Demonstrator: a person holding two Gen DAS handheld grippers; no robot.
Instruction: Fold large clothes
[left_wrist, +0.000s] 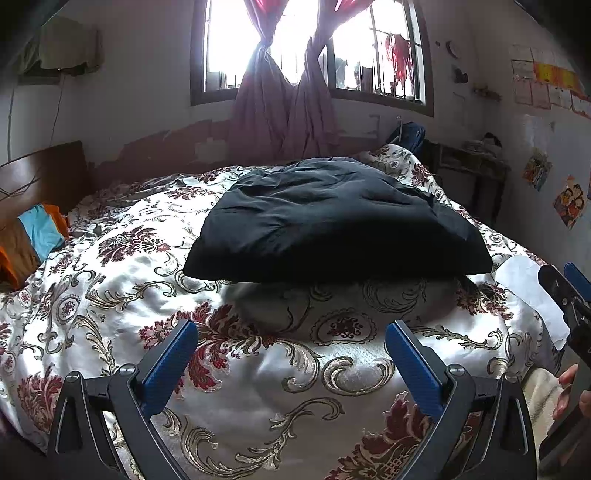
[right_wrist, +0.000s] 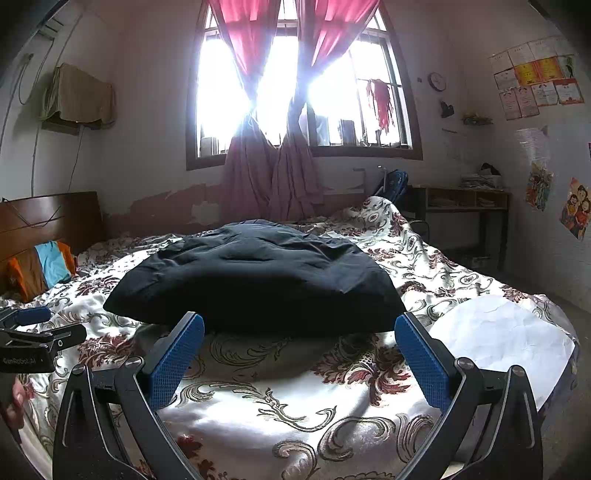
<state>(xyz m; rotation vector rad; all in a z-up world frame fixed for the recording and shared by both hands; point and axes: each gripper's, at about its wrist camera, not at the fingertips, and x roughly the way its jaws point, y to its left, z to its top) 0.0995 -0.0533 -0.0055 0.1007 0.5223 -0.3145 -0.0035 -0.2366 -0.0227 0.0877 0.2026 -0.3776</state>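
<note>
Black folded garment (left_wrist: 332, 218) lies on the floral bedspread (left_wrist: 110, 280). Left gripper (left_wrist: 291, 354) and right gripper (right_wrist: 299, 350) both spread wide, holding nothing, short of the cloth.

- Left wrist view looks from the bed's near edge, low over the floral bedspread (left_wrist: 110, 295), toward the window (left_wrist: 310, 48).
- Right wrist view faces likewise, just beside; both share the dark garment (left_wrist: 332, 221).

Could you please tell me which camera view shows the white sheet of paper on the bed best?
The right wrist view: the white paper lies nearly whole there. In the left wrist view the right gripper covers part of it.
</note>
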